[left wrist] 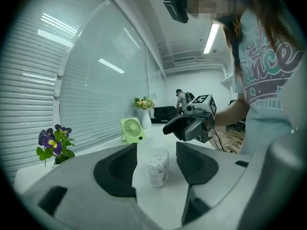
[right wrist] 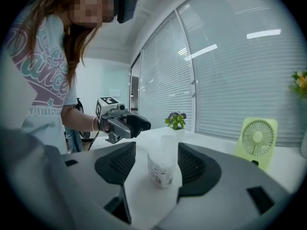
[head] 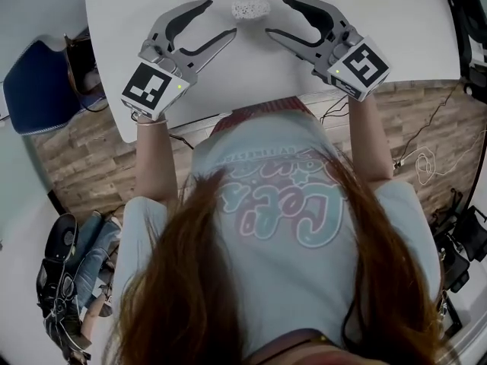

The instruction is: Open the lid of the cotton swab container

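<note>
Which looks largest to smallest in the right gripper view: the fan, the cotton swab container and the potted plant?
Largest: fan.
Next: cotton swab container, nearly alike and nearer the camera, so that order is unsure.
Smallest, plainly: potted plant.

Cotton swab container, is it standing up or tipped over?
Standing up: the cotton swab container sits on its base on the table, clear top pointing up.

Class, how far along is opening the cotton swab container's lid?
Done: nothing; the lid appears still on the cotton swab container, upright on the table. In hand: the left gripper and right gripper flank it, jaws apart, not touching. Left: grip it, open the lid.
</note>
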Demonstrator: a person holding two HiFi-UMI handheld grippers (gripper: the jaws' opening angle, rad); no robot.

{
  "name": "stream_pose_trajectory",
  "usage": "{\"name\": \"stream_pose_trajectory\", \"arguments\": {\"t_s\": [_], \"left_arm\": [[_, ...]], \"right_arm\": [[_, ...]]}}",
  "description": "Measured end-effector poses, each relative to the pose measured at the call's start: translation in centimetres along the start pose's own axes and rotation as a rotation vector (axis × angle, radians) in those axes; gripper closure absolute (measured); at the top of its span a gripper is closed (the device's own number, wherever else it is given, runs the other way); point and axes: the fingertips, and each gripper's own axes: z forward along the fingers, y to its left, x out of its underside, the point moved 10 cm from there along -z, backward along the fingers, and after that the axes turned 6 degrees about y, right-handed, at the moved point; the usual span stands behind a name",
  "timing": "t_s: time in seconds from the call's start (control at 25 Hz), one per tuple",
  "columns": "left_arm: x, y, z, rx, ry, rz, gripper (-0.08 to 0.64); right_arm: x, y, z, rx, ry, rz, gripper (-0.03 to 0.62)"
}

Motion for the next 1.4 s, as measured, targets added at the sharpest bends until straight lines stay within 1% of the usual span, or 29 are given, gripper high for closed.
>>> {"name": "stream_pose_trajectory", "arguments": {"t_s": [0.08, 0.28, 0.48, 0.6, 0.84, 1.04, 1.4], "left_arm": [[-0.5, -0.2, -0.2, -0.005, -0.003, 0.007, 0.331], [-1.4, -1.0, -0.8, 0.006, 0.022, 0.019, 0.331], [-2.8, -2.3, -2.4, -0.005, 0.011, 0.059, 0.331], [-3.6, -2.7, -2.8, -0.019, -0.014, 0.075, 0.331], [-4.6, -3.5, -4.0, -0.028, -0.075, 0.044, 0.331], [-5.3, -4.1, -4.9, -0.034, -0.099, 0.047, 0.333], [-5.4, -4.7, -6.1, -0.004, -0.169, -0.02, 0.337]], "right_arm": [[-0.4, 0.1, -0.4, 0.016, -0.016, -0.004, 0.328], [-1.6, 1.1, -1.0, 0.046, -0.058, -0.012, 0.328], [-3.4, 3.0, -1.7, 0.066, -0.099, -0.035, 0.328], [-4.2, 3.6, -2.0, 0.071, -0.132, -0.034, 0.328], [-5.3, 4.8, -2.8, 0.085, -0.162, -0.055, 0.328], [-6.2, 5.8, -3.1, 0.097, -0.184, -0.068, 0.328], [-6.5, 7.4, -3.4, 0.11, -0.201, -0.074, 0.336]]}}
